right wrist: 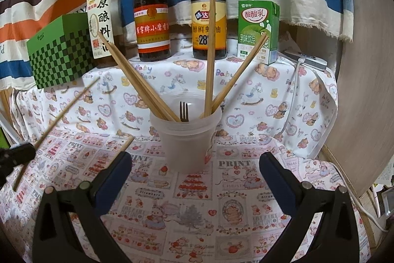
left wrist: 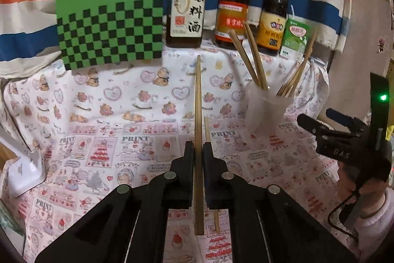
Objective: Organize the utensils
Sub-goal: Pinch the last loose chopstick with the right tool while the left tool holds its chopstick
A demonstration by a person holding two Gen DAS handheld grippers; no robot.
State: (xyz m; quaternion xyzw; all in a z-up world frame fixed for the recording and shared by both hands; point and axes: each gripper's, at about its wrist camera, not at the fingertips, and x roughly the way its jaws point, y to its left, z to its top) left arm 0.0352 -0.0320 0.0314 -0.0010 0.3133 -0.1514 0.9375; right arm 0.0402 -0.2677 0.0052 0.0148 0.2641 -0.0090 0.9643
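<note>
In the left wrist view my left gripper [left wrist: 198,147] is shut on a wooden chopstick [left wrist: 198,102], which points forward and is lifted off the cloth. A second chopstick [left wrist: 207,130] lies on the cloth just right of it, partly hidden by the right finger. A translucent plastic cup [right wrist: 187,139] holds several chopsticks [right wrist: 210,48] and a fork [right wrist: 183,111]. My right gripper [right wrist: 195,159] stands open just in front of the cup, nothing between its fingers. The right wrist view shows the held chopstick [right wrist: 61,118] at the far left and the loose chopstick [right wrist: 120,150] near the left finger.
Three sauce bottles [right wrist: 152,16], a green drink carton [right wrist: 258,31] and a green checkered box [right wrist: 59,58] line the raised back of the table. A white cable [right wrist: 293,100] runs down the right side. A white object [left wrist: 24,169] sits at the left edge.
</note>
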